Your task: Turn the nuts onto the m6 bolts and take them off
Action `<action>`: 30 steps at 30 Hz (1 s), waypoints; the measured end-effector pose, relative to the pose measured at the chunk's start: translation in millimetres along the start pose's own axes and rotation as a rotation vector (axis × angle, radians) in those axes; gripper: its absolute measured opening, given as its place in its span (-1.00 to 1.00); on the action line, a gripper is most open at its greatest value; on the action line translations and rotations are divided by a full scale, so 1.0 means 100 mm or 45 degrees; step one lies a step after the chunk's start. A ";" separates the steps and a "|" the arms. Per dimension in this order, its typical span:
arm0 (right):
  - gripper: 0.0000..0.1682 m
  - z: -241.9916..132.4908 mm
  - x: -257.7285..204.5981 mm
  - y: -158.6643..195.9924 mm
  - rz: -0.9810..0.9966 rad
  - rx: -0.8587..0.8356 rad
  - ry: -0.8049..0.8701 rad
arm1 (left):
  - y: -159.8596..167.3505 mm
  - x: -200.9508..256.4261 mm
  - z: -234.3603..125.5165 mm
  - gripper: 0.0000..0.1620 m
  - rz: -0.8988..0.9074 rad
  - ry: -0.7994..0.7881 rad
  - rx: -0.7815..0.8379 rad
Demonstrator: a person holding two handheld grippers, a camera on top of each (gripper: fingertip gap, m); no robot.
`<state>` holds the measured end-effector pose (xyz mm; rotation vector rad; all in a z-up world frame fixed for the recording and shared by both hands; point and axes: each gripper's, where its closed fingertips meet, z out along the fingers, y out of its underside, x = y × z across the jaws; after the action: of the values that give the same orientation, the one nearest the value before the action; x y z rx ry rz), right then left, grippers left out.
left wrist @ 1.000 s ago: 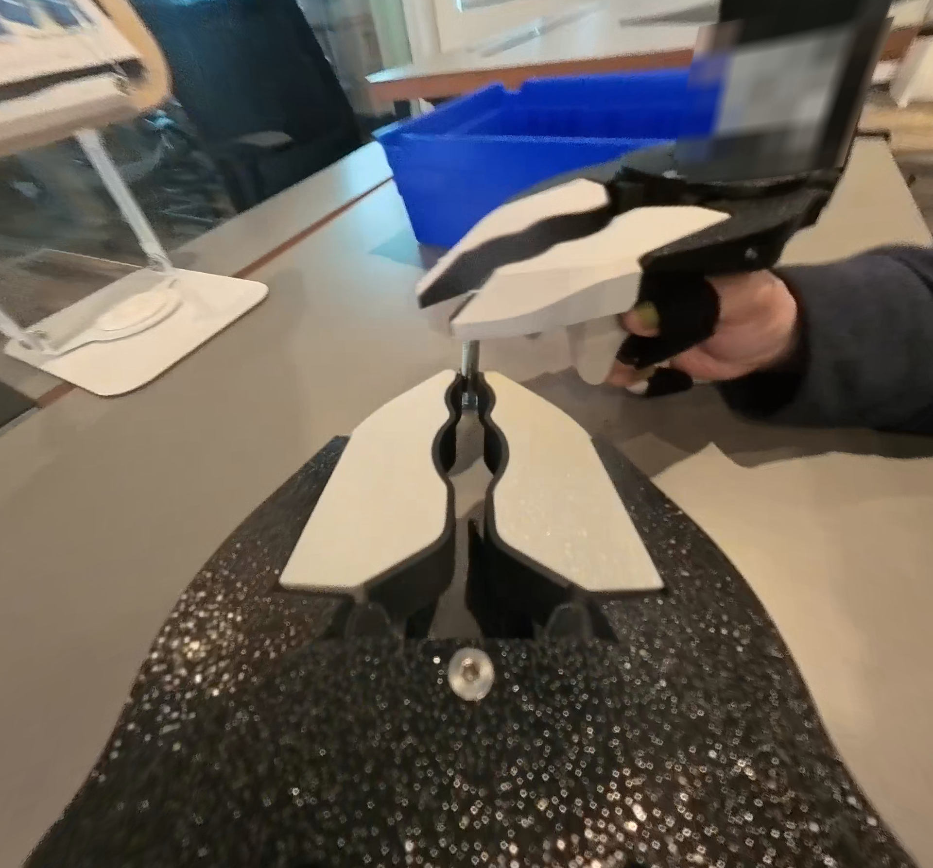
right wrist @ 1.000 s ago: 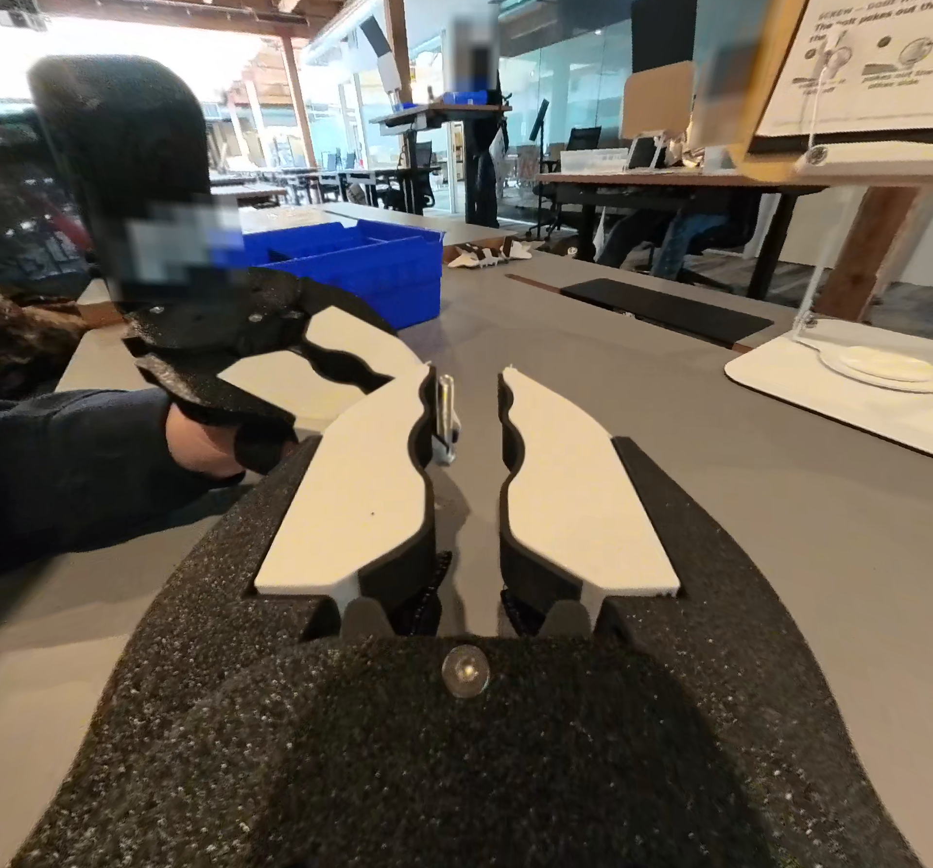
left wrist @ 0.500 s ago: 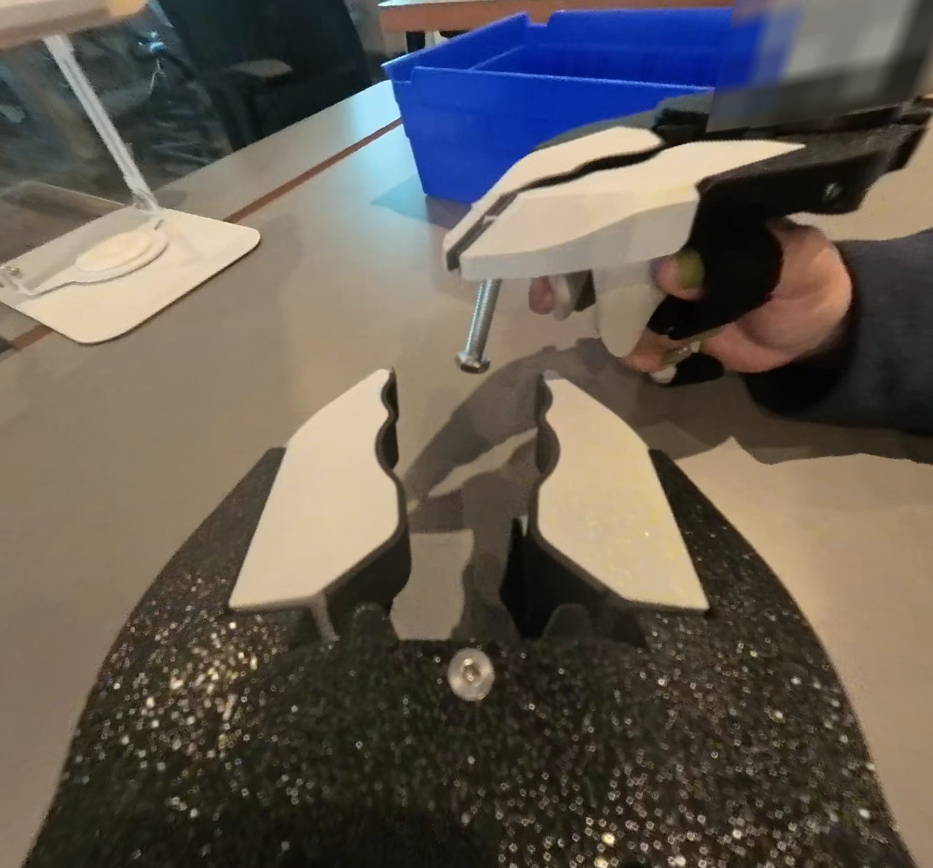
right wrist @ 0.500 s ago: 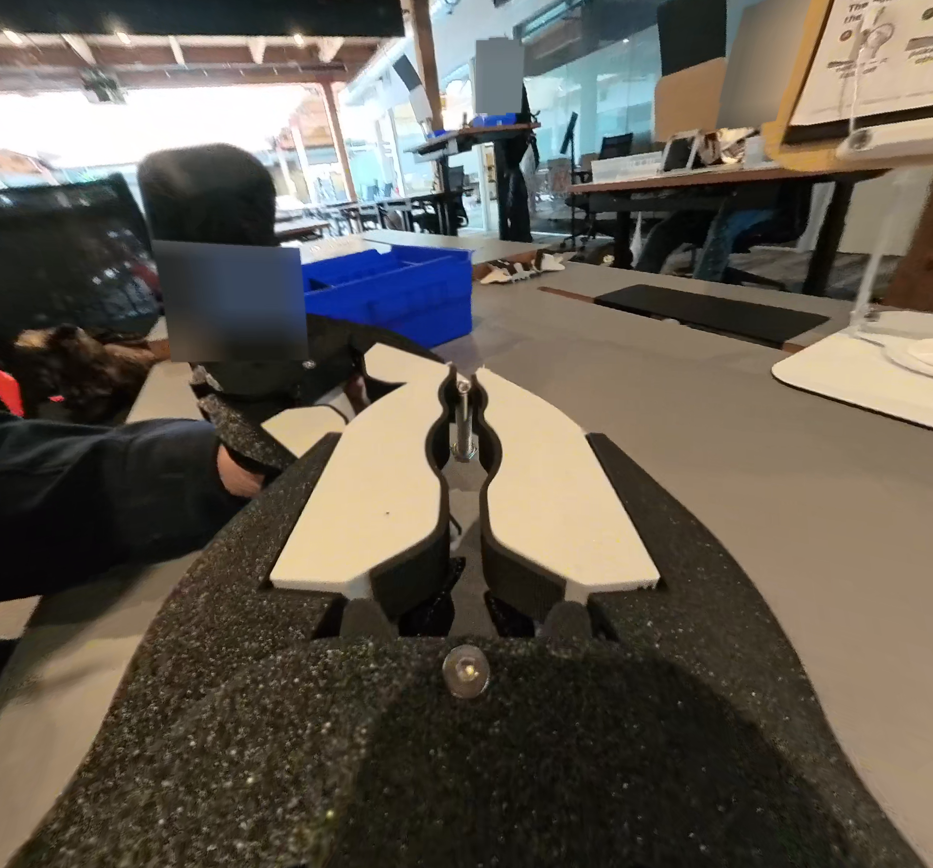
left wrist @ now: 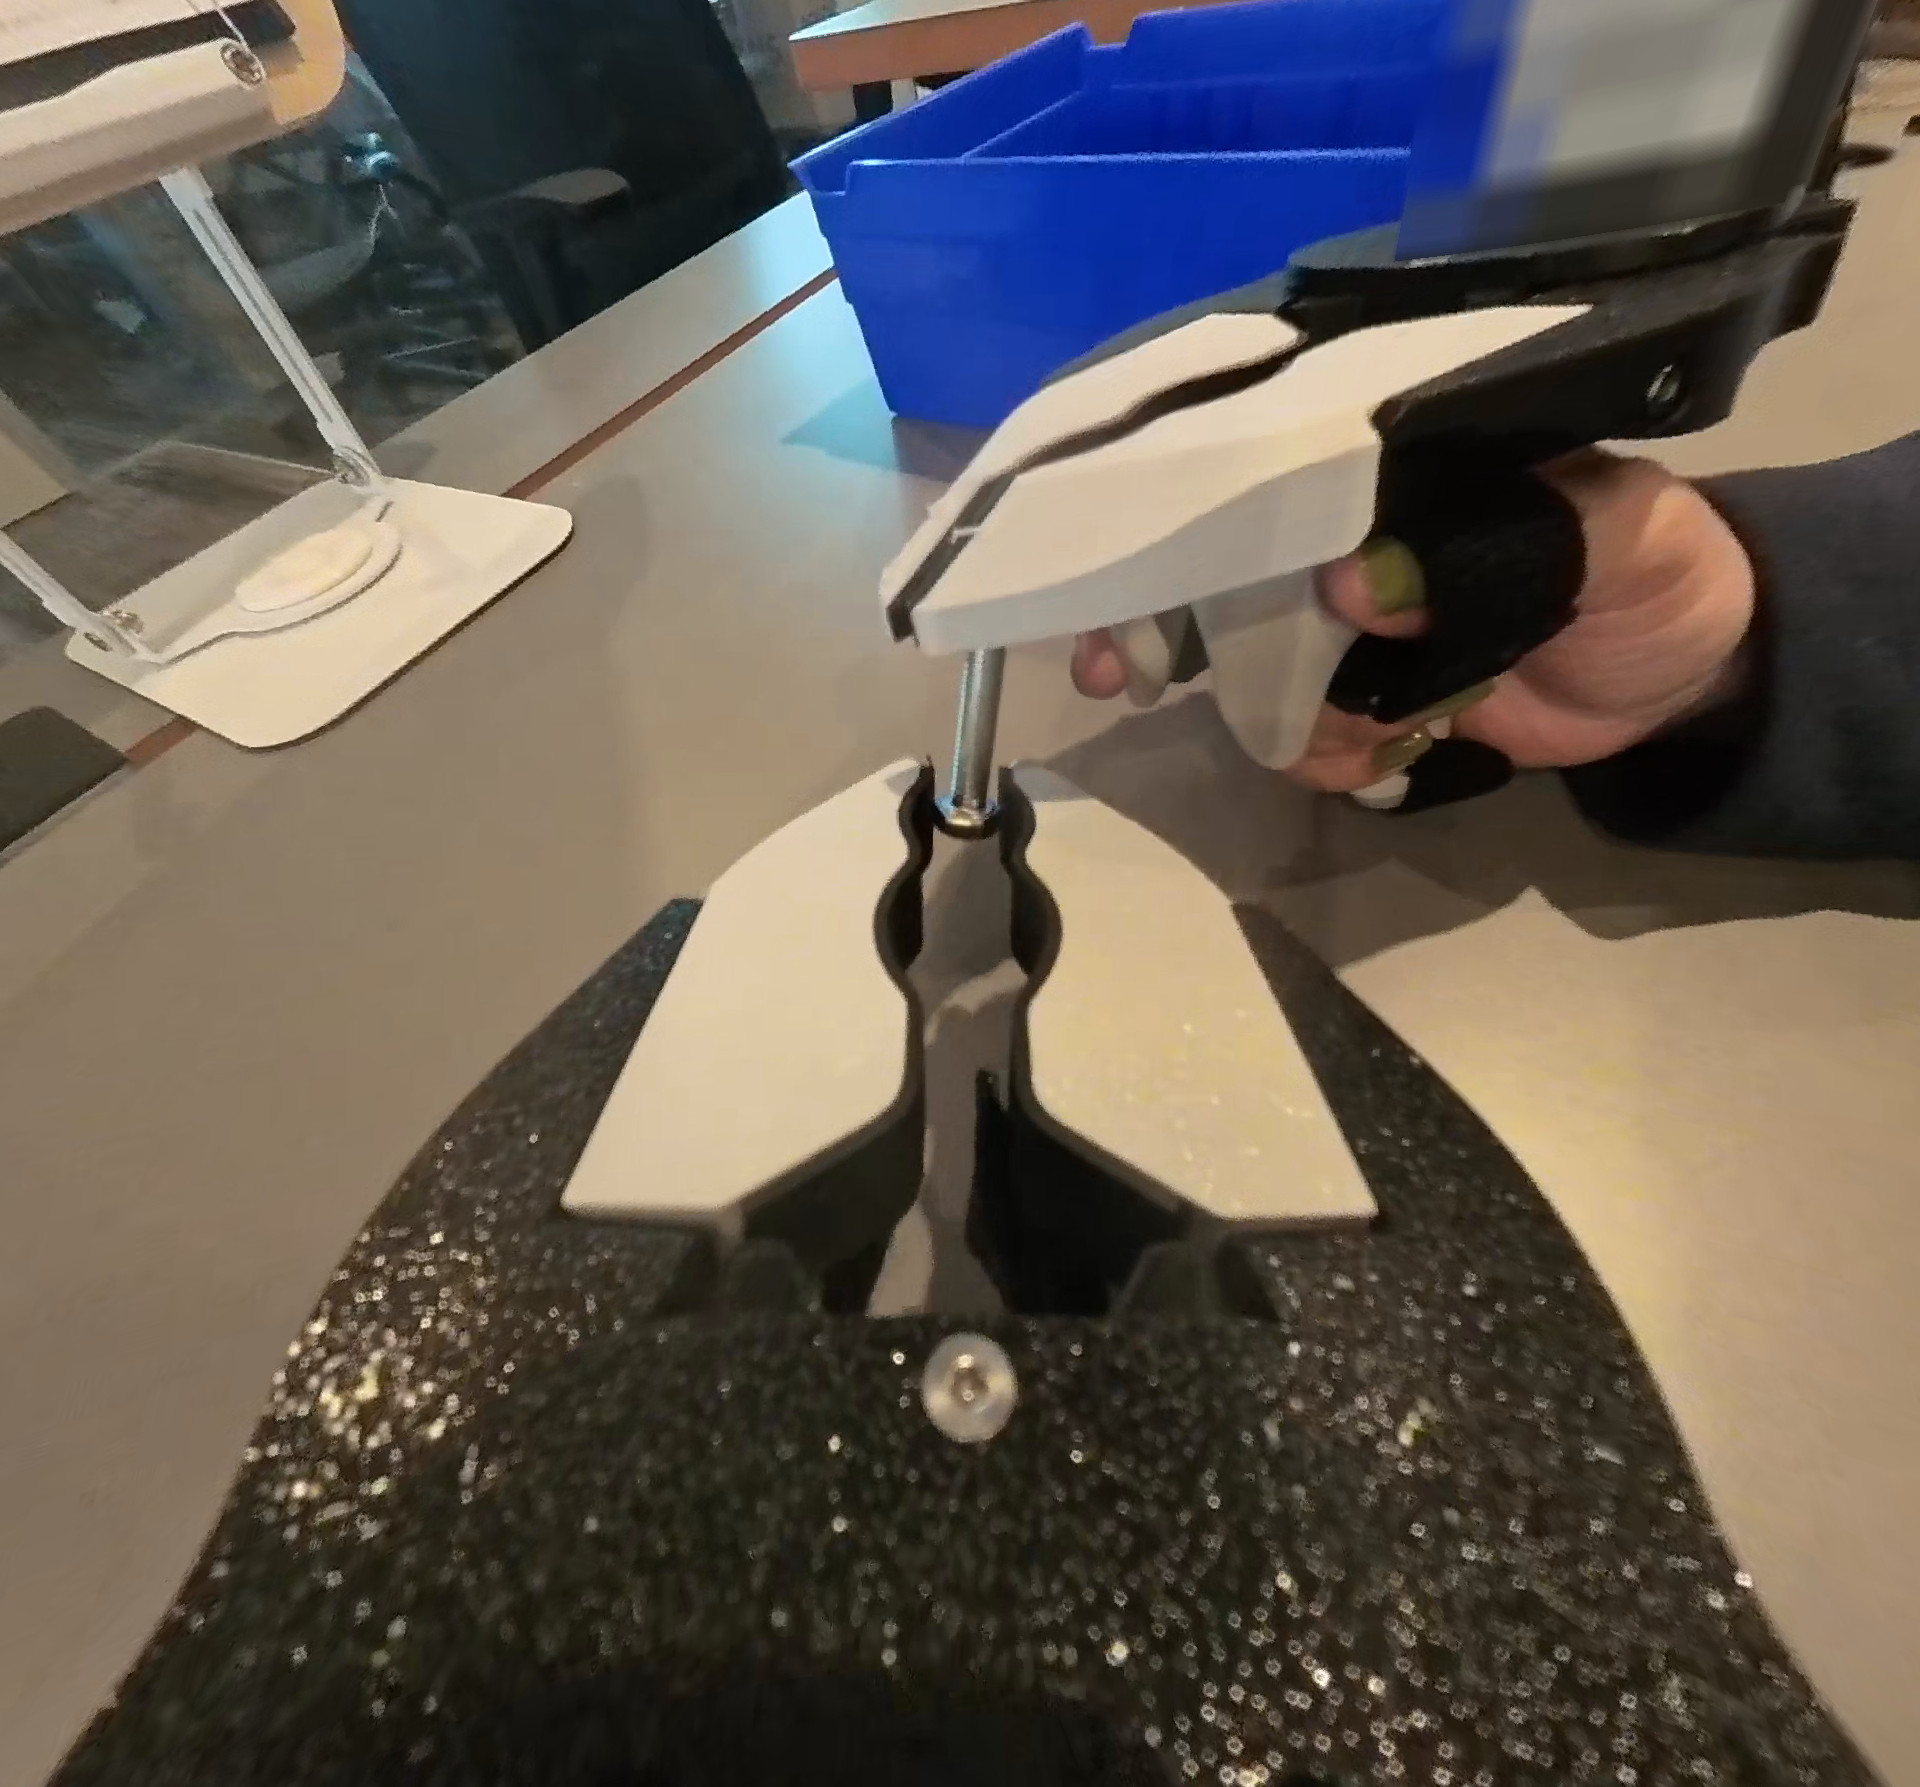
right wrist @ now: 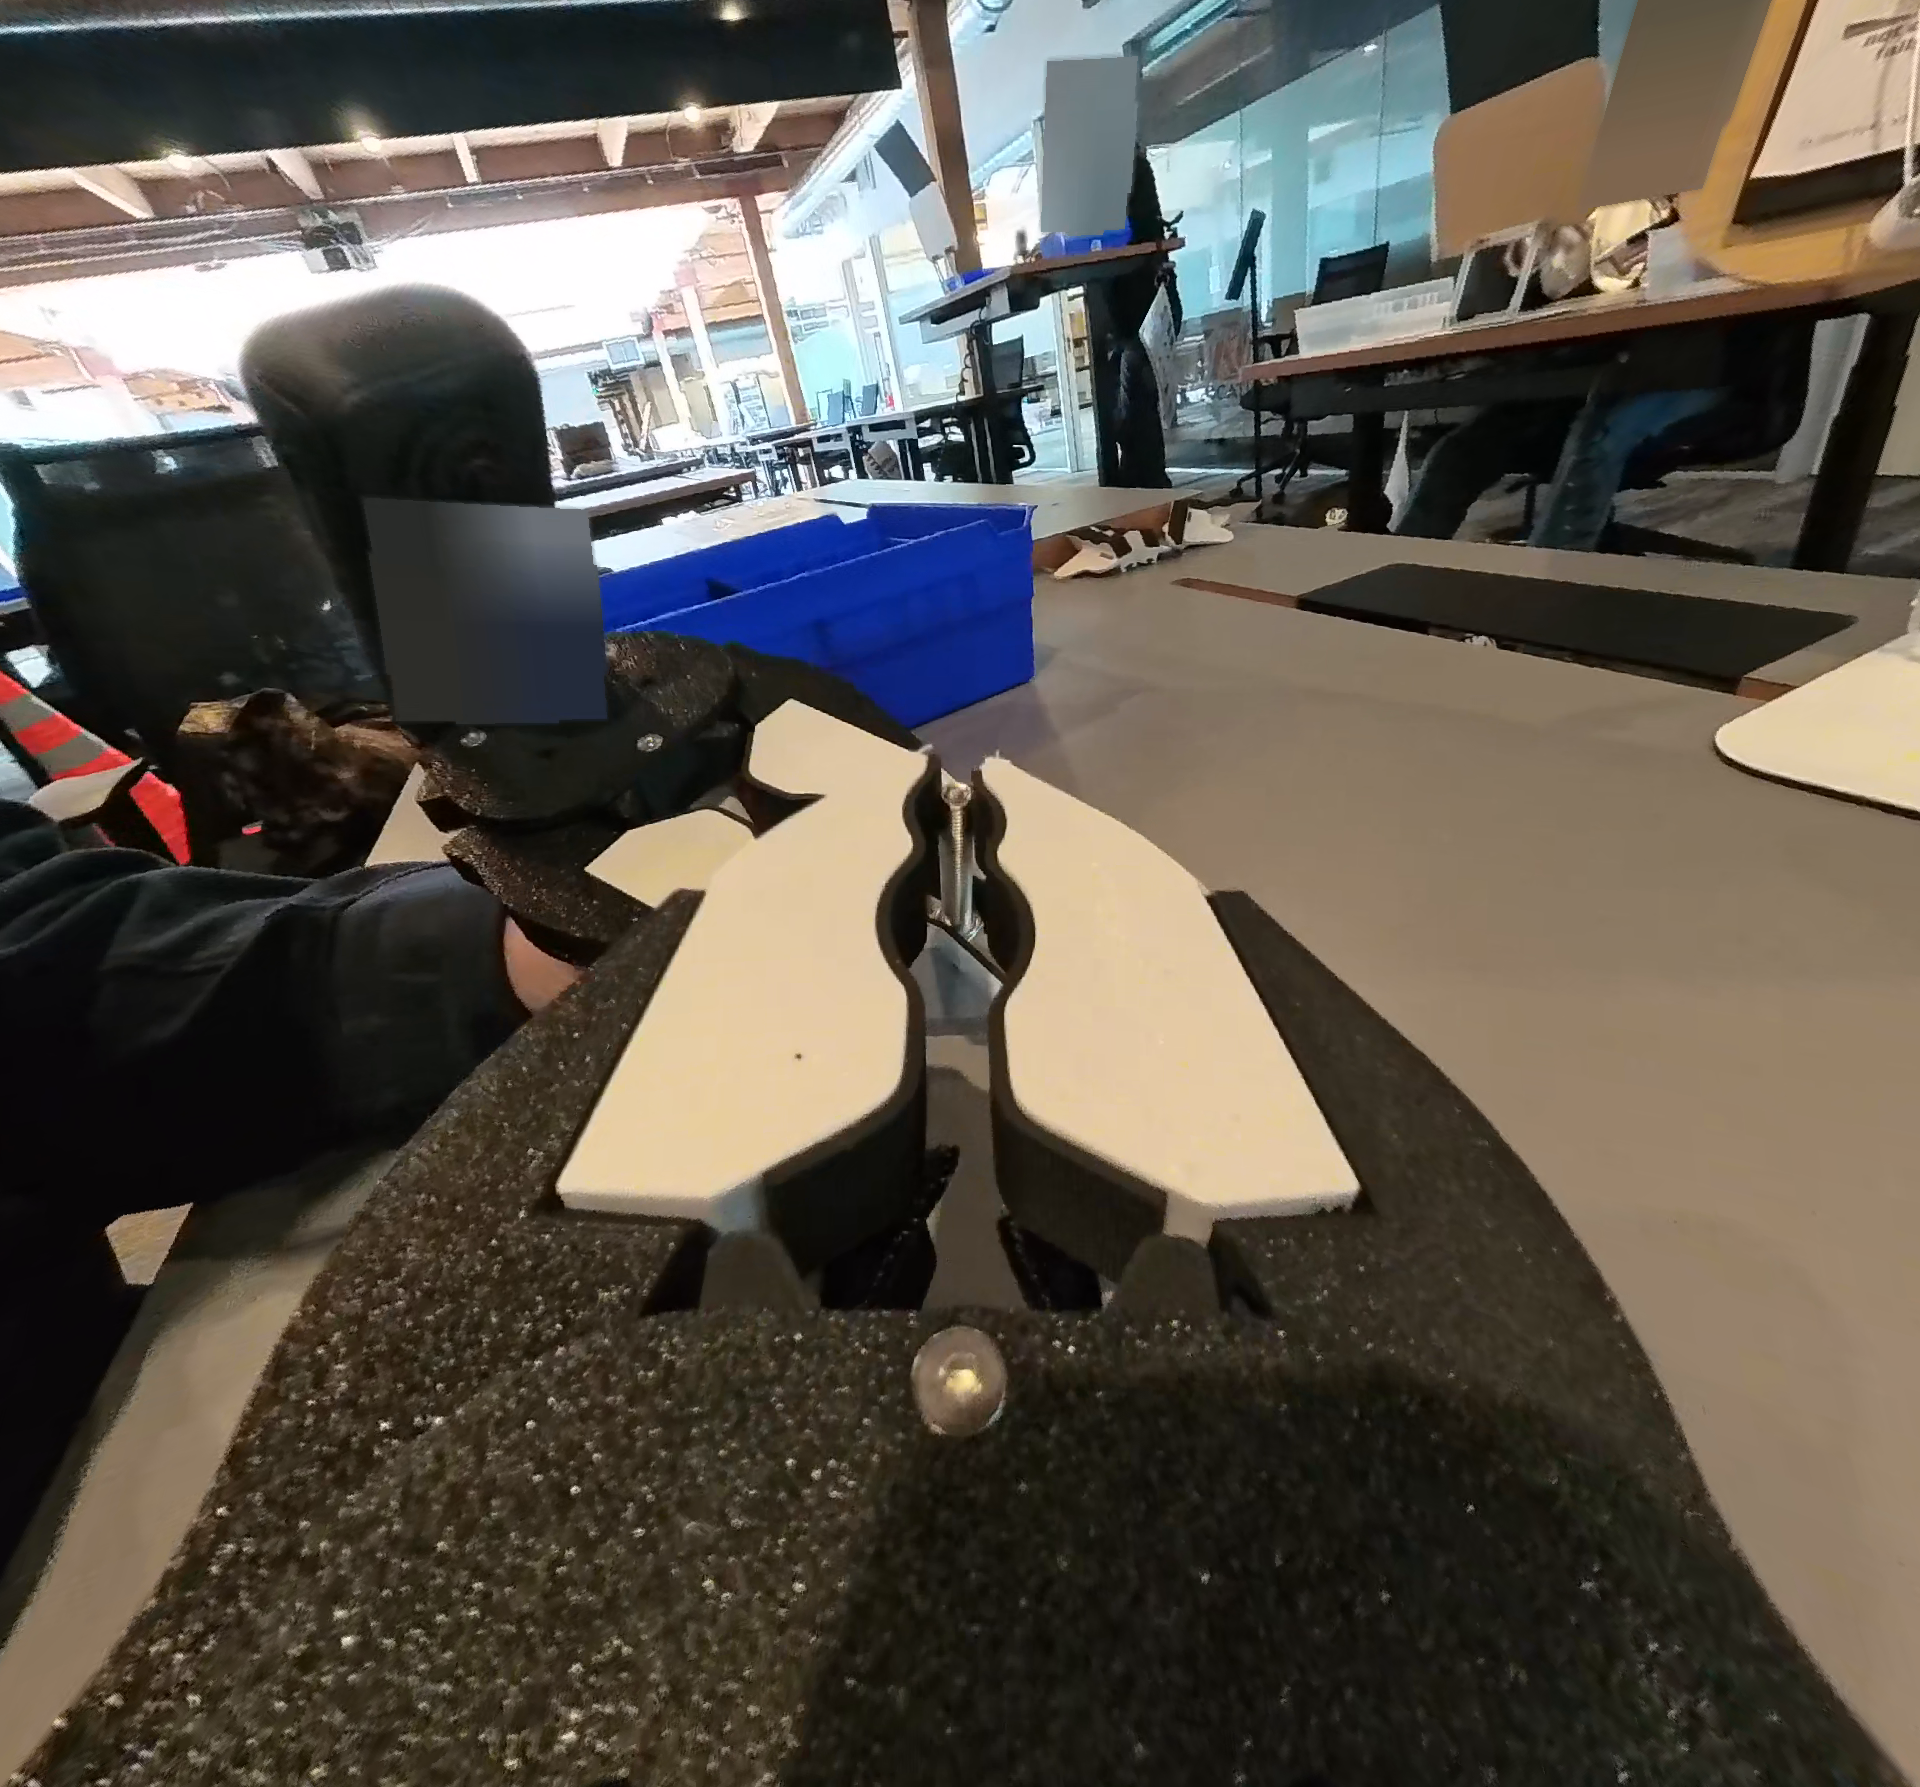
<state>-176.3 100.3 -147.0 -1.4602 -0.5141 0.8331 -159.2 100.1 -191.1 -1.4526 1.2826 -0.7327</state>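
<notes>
Both now clamped on bolt (left wrist: 977, 738): right hand-held gripper (left wrist: 914, 620) on upper shank, left hand-held gripper (left wrist: 966, 802), open moments ago, re-closed on head. Regrasp done above tabletop (left wrist: 416, 802); next turn likely.

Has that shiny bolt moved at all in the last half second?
Yes. In the left wrist view the bolt has come down toward the camera, away from the blue bin, its lower end now between the left hand-held gripper fingertips.

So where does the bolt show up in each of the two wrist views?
Left wrist view: bolt at centre, upright, hanging from the right gripper into the left gripper.
Right wrist view: bolt at centre, between its own fingertips.
Shared landmark: blue bin.
</notes>
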 end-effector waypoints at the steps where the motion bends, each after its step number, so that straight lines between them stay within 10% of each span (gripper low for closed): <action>1: -0.94 0.00 0.00 0.01 -0.002 -0.004 0.002 | 0.01 -0.01 0.00 -0.86 -0.001 -0.007 -0.014; 13: -0.70 -0.31 0.32 -0.41 -0.390 0.285 0.448 | 0.27 -0.35 -0.07 -0.87 -0.017 -0.241 -0.239; 30: -0.76 -0.04 0.32 0.04 -0.296 -0.053 0.369 | 0.50 -0.57 -0.14 -0.87 -0.138 -0.322 -0.364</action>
<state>-154.3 121.5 -157.1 -1.4953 -0.4719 0.4204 -202.7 154.8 -223.8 -1.7945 1.1514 -0.4280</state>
